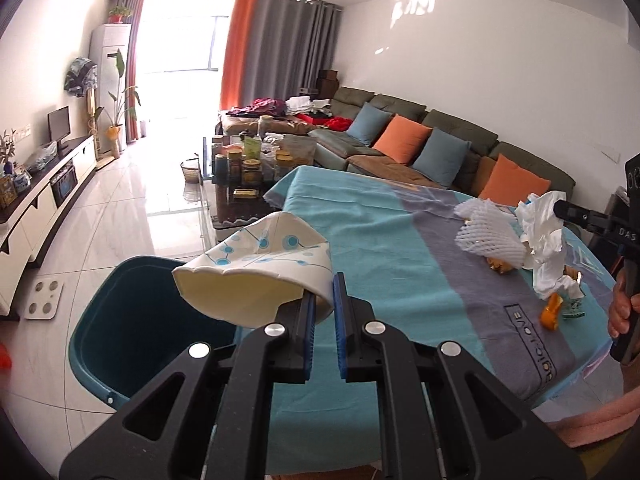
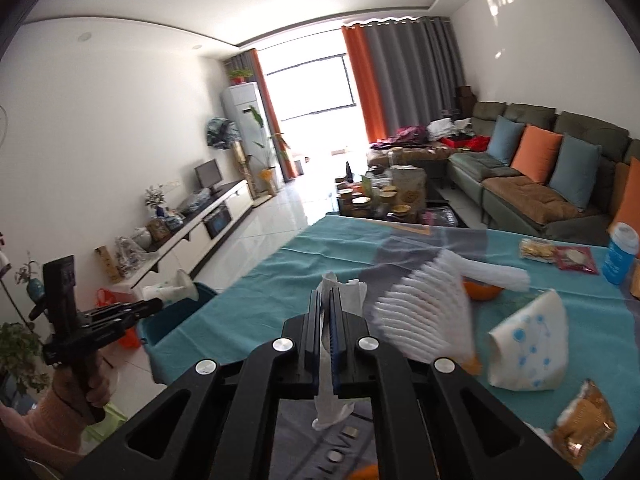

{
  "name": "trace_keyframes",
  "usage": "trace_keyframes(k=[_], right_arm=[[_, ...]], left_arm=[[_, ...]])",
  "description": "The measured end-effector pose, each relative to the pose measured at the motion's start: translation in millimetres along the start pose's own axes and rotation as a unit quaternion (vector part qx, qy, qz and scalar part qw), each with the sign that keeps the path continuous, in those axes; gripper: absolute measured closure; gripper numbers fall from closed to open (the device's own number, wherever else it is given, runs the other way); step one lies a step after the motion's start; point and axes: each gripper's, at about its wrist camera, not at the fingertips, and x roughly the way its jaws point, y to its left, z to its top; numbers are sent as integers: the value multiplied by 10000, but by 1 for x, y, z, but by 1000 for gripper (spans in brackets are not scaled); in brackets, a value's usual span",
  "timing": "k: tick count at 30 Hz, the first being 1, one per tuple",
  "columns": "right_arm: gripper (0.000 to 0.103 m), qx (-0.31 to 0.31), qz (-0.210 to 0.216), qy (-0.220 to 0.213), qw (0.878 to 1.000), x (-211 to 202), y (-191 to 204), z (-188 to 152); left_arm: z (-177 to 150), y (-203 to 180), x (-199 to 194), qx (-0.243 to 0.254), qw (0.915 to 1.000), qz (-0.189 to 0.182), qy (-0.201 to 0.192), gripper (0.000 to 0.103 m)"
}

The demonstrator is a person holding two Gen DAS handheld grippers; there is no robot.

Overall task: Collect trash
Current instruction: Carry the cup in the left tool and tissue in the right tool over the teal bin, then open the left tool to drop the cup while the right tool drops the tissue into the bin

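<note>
Tablecloth (image 1: 532, 344) reads "LOVE" (partly); right gripper (image 1: 560, 209) "DAS".

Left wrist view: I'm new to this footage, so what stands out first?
The left tongs pinch a flattened paper cup above the teal bin beside the table. Farther right, the right tongs hold crumpled white tissue over the teal cloth, beside white foam netting.

A home living room: long sofa (image 1: 420, 136) with cushions, curtains (image 1: 280, 48), TV cabinet (image 1: 44, 196).

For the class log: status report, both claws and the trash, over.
Left claw shut on paper cup, over bin. Right claw shut on tissue. Foam net, wrappers remain. Path clear.
</note>
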Motion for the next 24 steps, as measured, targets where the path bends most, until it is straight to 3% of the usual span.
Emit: trace_keyframes(k=[4, 10, 19, 24], right_arm=[[100, -124, 787, 116, 9968, 38, 36, 14], [100, -231, 1533, 339, 9873, 92, 83, 28], [100, -185, 2406, 602, 9686, 156, 138, 39], [100, -91, 2660, 947, 9593, 196, 158, 36]], left_arm=[[-2, 27, -5, -87, 9997, 232, 24, 94], [-8, 66, -3, -332, 9983, 445, 184, 94], [-17, 106, 9, -525, 9942, 820, 449, 94], [-21, 115, 22, -582, 9923, 917, 599, 93]])
